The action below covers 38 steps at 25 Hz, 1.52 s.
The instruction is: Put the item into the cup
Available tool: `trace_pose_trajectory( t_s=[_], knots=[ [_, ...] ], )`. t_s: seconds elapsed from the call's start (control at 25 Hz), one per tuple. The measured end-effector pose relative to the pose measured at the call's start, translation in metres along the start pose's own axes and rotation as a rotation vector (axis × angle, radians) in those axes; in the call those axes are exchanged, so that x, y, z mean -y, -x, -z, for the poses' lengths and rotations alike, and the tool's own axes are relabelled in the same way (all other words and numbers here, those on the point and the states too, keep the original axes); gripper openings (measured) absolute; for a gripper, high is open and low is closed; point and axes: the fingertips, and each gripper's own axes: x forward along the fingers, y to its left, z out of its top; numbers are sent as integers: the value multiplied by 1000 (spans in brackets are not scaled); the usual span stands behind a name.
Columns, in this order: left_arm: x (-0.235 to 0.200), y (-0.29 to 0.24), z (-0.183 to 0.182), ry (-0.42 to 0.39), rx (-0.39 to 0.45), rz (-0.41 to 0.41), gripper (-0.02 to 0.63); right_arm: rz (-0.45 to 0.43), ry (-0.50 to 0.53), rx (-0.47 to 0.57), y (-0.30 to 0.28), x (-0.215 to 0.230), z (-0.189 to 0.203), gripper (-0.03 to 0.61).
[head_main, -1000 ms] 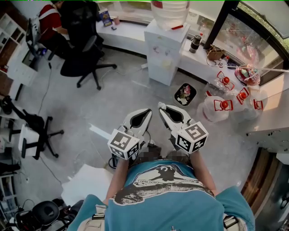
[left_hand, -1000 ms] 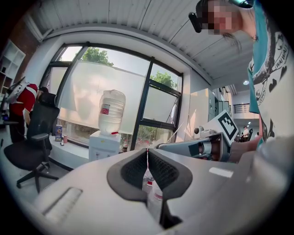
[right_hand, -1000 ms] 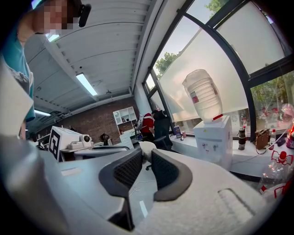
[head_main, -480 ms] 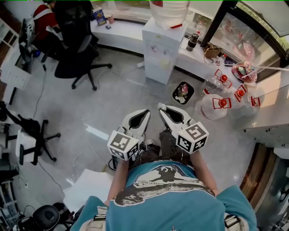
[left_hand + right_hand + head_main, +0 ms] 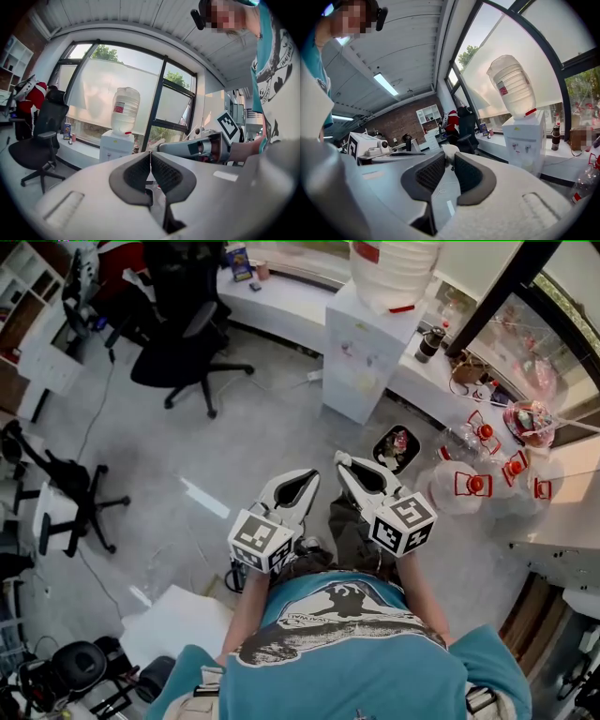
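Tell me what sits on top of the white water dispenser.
An upturned water bottle with a red label sits on the dispenser; its neck is hidden inside the top.

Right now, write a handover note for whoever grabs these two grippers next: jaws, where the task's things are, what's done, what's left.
The left gripper: jaws shut, empty.
The right gripper: jaws slightly apart, nothing between them.
Both are held side by side in front of the person, above the floor.
No cup or item shows in any view.
Done: nothing that shows.
Left: find both, grasp the item, put it into the cup.
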Motion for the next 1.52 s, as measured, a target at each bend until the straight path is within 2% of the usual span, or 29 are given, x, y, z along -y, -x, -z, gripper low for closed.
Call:
trace_pose_trajectory(
  t_s=[0.36,0.92,1.32,1.52],
  knots=[
    [-41,-78,-37,-3,14,-37,5,-36,6,-2,-32,77,-47,66],
    [-58,-193,-62,-19,-13,-10,11,-11,-39,18,-40,192,-87,66],
    [-55,-226,-69,-46,-72,-2,11,-10,-111,21,-44,227,-87,66],
    [-55,-234,-70,-22,-80,15,11,-4,-141,14,-47,235,-81,66]
  ],
)
